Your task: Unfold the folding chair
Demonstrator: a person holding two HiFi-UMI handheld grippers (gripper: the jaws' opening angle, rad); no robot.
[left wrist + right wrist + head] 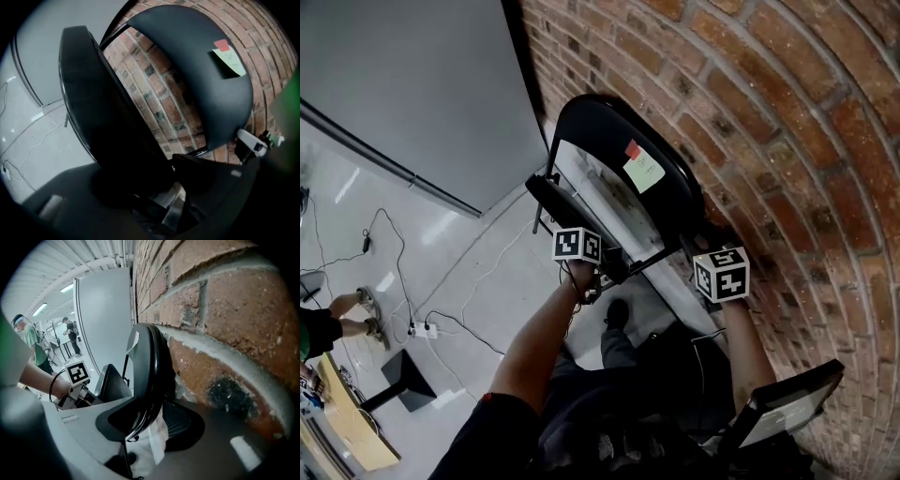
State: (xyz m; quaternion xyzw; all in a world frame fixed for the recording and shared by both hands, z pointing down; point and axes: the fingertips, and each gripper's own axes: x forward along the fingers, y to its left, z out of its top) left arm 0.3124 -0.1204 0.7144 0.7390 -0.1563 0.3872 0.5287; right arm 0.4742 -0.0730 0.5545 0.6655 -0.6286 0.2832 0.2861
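Directly behind the folding chair (609, 141) stands a brick wall (787, 112), grey panel (412, 84) beside.

In the head view, the jaws of the left tool (584, 267) and the right tool (722, 277) are covered from above, so we cannot read their grip there. The lower part of the folding chair (614, 155) is lost behind the person's forearm (539, 342) and dark clothing. The writing on the green note (644, 172) is too small for us to read. In the left gripper view, a green blur (287, 117) covers the right edge.
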